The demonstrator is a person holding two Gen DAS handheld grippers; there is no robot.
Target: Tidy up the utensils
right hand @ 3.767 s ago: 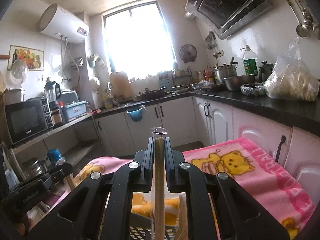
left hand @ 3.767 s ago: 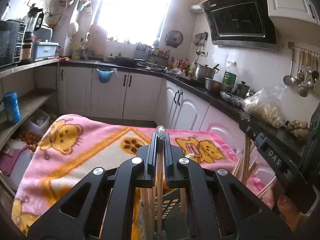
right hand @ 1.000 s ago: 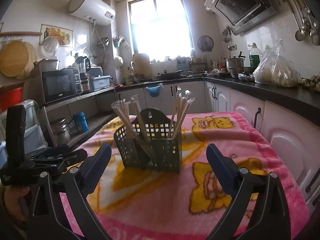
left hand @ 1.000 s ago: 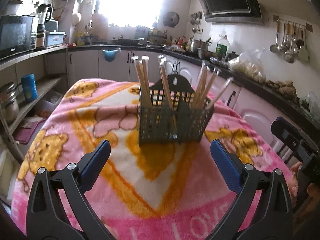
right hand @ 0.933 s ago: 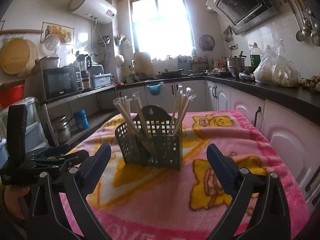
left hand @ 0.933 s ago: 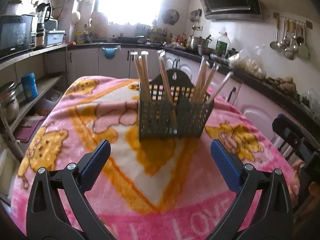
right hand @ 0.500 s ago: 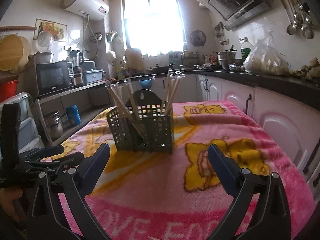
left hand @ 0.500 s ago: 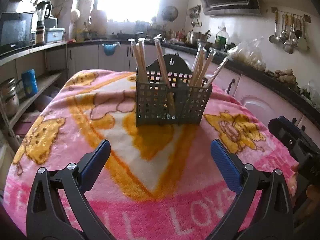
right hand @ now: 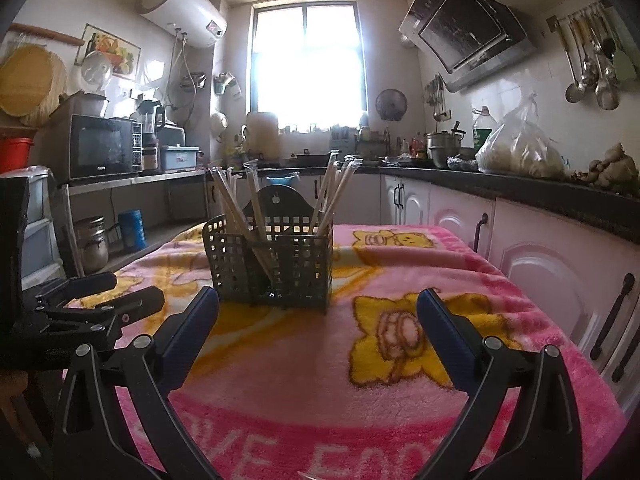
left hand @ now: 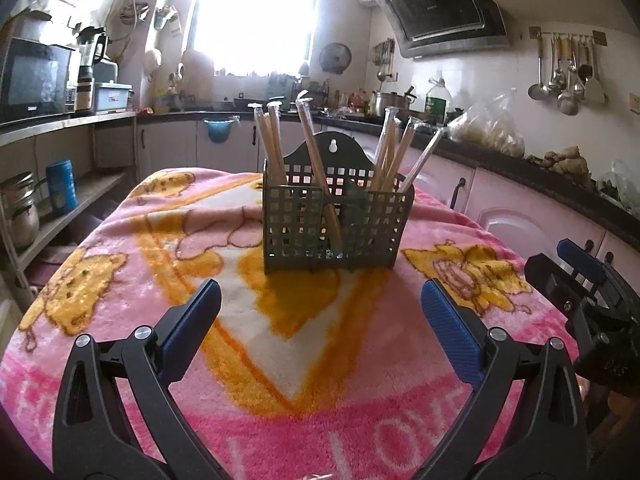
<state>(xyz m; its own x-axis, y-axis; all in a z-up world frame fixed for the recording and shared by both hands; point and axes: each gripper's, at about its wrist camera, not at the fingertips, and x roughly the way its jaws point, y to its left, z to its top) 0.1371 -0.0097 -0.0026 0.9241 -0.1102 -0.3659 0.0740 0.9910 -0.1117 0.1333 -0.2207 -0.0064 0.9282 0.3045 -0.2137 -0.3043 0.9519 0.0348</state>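
Observation:
A dark grid utensil holder (left hand: 334, 224) stands upright on the pink blanket (left hand: 280, 352), with several wrapped wooden chopsticks (left hand: 316, 168) leaning in its compartments. It also shows in the right wrist view (right hand: 272, 264) with the chopsticks (right hand: 236, 208). My left gripper (left hand: 320, 320) is open and empty, low over the blanket, well short of the holder. My right gripper (right hand: 318, 320) is open and empty, likewise back from the holder. The right gripper also shows at the right edge of the left wrist view (left hand: 588, 304); the left gripper shows at the left of the right wrist view (right hand: 80, 304).
The blanket-covered table sits in a narrow kitchen. White cabinets and a dark counter (right hand: 520, 192) run along the right, with a plastic bag (right hand: 516, 148) and pots. Shelves with a microwave (right hand: 100, 148) and jars stand at the left. The table's edges fall off at both sides.
Both grippers earlier were shut on chopsticks over the holder; now they are open and empty and have drawn back and lower. The chopsticks stand in the holder.

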